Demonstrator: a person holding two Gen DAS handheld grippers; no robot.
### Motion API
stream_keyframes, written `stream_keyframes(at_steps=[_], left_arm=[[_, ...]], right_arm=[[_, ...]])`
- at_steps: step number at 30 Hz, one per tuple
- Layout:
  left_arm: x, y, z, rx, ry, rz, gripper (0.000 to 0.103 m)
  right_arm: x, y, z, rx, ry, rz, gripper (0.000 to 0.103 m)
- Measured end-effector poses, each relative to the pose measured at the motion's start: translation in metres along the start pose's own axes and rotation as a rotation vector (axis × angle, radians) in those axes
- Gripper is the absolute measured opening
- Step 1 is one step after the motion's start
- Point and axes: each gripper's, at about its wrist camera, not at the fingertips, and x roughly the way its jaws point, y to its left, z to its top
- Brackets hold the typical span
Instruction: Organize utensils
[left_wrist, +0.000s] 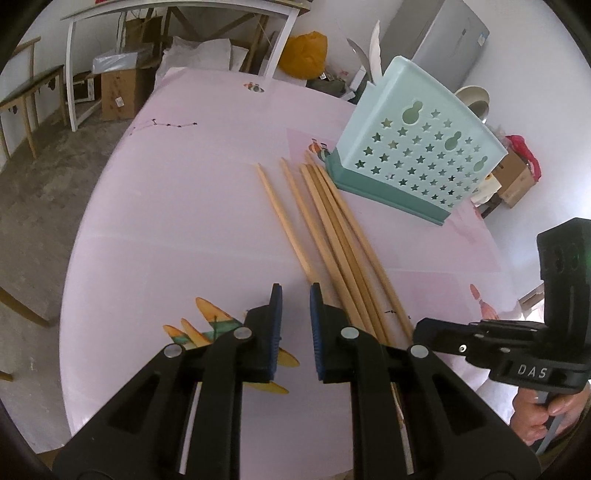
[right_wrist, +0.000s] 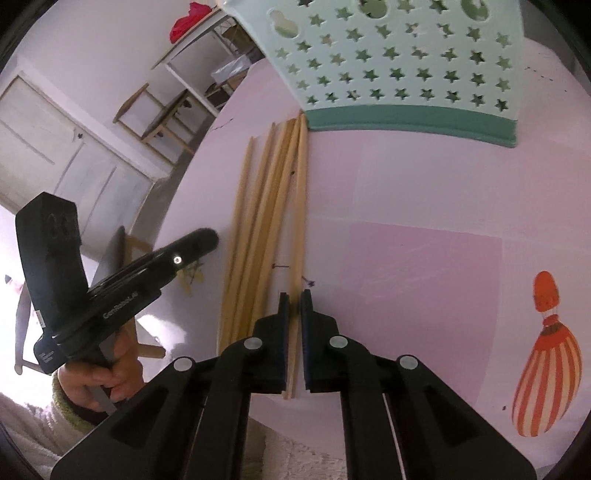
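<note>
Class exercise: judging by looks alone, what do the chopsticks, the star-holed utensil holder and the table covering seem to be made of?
Chopsticks: probably bamboo or wood, matte pale tan, faintly grained.
Utensil holder: moulded plastic, smooth light-green walls with punched stars, darker teal base.
Table covering: likely vinyl or oilcloth, pink with a slight sheen and printed pictures; uncertain.

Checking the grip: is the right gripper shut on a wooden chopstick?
Shut: the right gripper has one wooden chopstick between its pads.
</note>
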Motion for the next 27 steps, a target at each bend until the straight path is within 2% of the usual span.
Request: stream_keyframes(at_steps=[4, 7, 9, 11, 15, 18, 27], left_arm=[[0.001, 0.0, 0.0, 0.002, -0.004, 0.011, 0.014], [0.001, 0.001, 0.0, 0.003, -0.007, 0.009, 0.022], [0.0, 0.0, 0.0, 0.006, -0.014, 0.011, 0.037], [-0.001, -0.001, 0.001, 0.007, -0.022, 0.014, 0.049], [-0.002, 0.0, 0.002, -0.018, -0.036, 0.013, 0.074], [-0.003, 0.003, 0.002, -0.047, -0.037, -0.004, 0.084], [-0.007, 0.013, 0.002, -0.114, -0.044, -0.052, 0.094]], right_arm=[[-0.005, -0.007, -0.002, 0.009, -0.012, -0.023, 0.007], [-0.007, -0.011, -0.002, 0.017, -0.015, -0.028, 0.008], [-0.01, -0.014, -0.001, 0.018, -0.024, -0.034, 0.011], [-0.014, -0.015, -0.001, 0.016, -0.04, -0.048, 0.023], [-0.025, -0.02, -0.001, 0.013, -0.08, -0.073, 0.035], [-0.03, -0.023, 0.0, 0.016, -0.101, -0.096, 0.043], [-0.029, -0.029, -0.003, 0.007, -0.121, -0.138, 0.067]])
